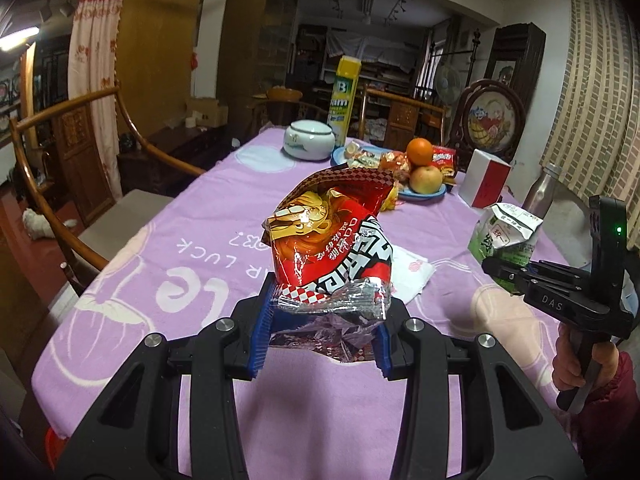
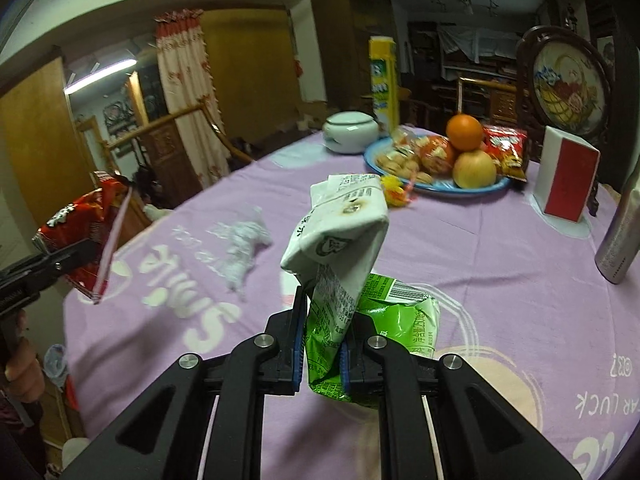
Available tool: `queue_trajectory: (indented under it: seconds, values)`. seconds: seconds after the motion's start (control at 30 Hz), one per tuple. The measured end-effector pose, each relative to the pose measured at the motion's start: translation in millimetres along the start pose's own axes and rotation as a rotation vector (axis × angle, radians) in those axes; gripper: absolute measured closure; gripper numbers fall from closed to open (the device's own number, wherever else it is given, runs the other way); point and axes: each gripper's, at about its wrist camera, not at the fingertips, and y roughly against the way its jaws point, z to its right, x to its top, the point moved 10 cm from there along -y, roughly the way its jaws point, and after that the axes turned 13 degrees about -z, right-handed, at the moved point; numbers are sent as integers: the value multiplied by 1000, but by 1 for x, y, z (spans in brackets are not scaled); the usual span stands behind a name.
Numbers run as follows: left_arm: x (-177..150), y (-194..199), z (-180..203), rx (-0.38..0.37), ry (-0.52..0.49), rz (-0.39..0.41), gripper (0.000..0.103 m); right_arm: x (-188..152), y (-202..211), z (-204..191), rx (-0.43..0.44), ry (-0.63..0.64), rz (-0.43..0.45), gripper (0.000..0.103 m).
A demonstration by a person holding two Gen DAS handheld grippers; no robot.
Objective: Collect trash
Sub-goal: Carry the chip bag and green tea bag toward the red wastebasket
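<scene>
A: What has the left gripper (image 1: 320,332) got?

B: Its blue-padded jaws are clamped on the crinkled foil end of an empty red snack bag (image 1: 332,240), silver inside with a black-and-white pattern. The bag stands up out of the jaws, clear of the lilac tablecloth (image 1: 192,280) with white lettering.

A: And the right gripper (image 2: 320,354)?

B: Its jaws are pressed together on a crumpled green-and-white paper carton (image 2: 340,248). The green lower part is squeezed between the pads, and the white top folds over above and ahead of the fingertips. It is also off the cloth.

A: Can each be seen from the other side?

B: Yes. From the left wrist the carton sits at the tip of the right gripper, off to the right of the left jaws, with a hand (image 1: 580,364) on the grip below. From the right wrist the red bag hangs far to the left.

A: Any other trash?

B: A crumpled white tissue (image 2: 244,248) lies on the cloth, ahead and left of the right jaws. Well beyond both pairs of jaws stand a blue plate (image 2: 452,188) of fruit and wrapped snacks, a white lidded ceramic jar (image 1: 309,139), a tall yellow box (image 1: 344,96), a white-and-red box (image 2: 566,178) and a metal bottle (image 2: 620,236).
</scene>
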Motion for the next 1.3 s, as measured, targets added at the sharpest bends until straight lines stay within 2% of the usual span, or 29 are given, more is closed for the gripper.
queue_trajectory:
  seconds: [0.27,0.53,0.7,0.87,1.0,1.17,1.3]
  values:
    - [-18,50,-6,58,33,55,61,-7,27,-36,78,59,44,89]
    - [-63,112,-59,146,173,105,61,-18,38,-66,129,101,60,89]
    - [-113,147,-120,275,299,96,59,-29,39,-86,164,114,49,89]
    - [-161,164,-188,371,458,70,59,-36,33,-119,210,136,19,89]
    - [-193,165,-238,398,564,47,59,-35,25,-152,261,153,-20,89]
    - [-228,159,-283,459,629,1,59,-25,18,-208,314,211,-54,89]
    - [-262,144,-318,446,710,-52,57,-19,9,-263,370,267,-92,89]
